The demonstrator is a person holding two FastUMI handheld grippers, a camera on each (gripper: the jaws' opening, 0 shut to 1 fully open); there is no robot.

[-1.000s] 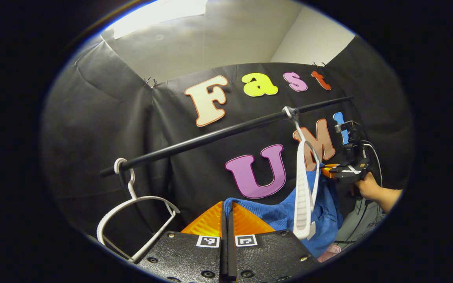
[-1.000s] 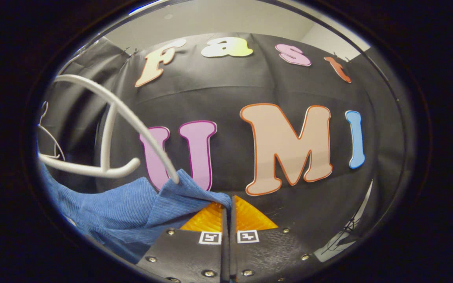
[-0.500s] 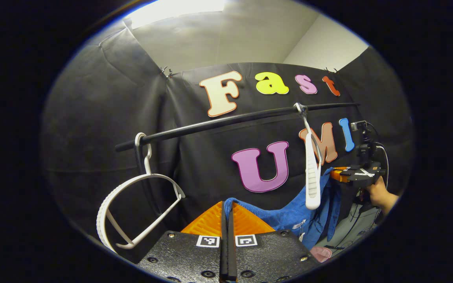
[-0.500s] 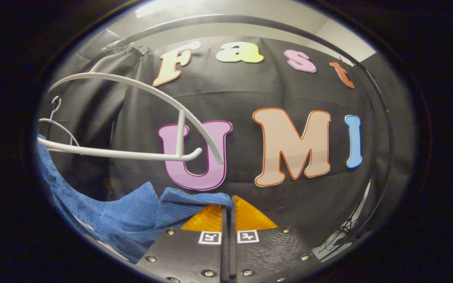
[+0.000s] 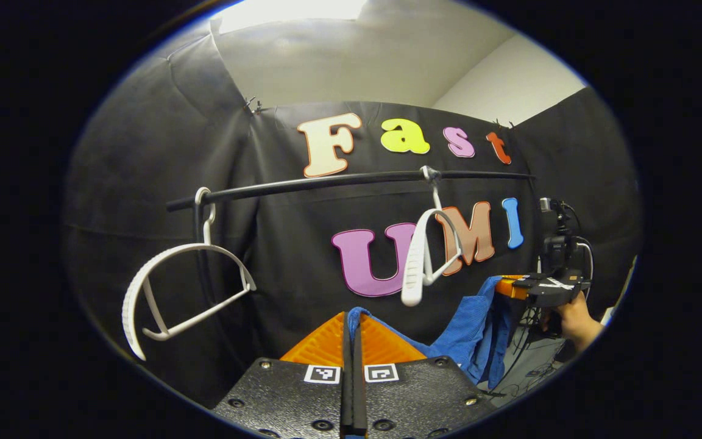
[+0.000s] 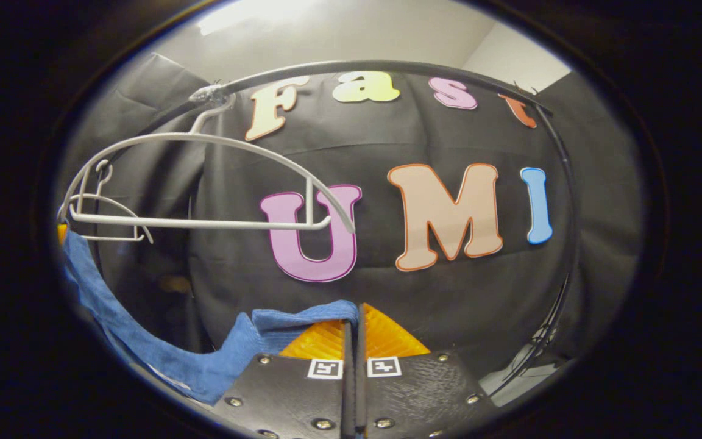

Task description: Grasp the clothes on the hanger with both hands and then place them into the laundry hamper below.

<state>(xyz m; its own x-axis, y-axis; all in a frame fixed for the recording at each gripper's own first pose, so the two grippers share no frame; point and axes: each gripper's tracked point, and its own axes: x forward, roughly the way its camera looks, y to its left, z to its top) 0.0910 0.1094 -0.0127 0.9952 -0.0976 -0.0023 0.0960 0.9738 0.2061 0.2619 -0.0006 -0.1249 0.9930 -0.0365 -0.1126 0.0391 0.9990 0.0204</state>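
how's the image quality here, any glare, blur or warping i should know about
Left gripper view: blown-out bright patch on the ceiling at top, the rail nearly straight, blue garment sharp. Right gripper view: strong fisheye warp bows the rail into an arc, the white hanger bent too; dim edges, no motion blur.

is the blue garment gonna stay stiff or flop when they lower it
Probably floppy: the blue garment sags in a loose swag between the right gripper and the left gripper. Its ribbed knit folds at both pinches, so it likely bunches on landing. It looks light, since corner pinches alone hold it.
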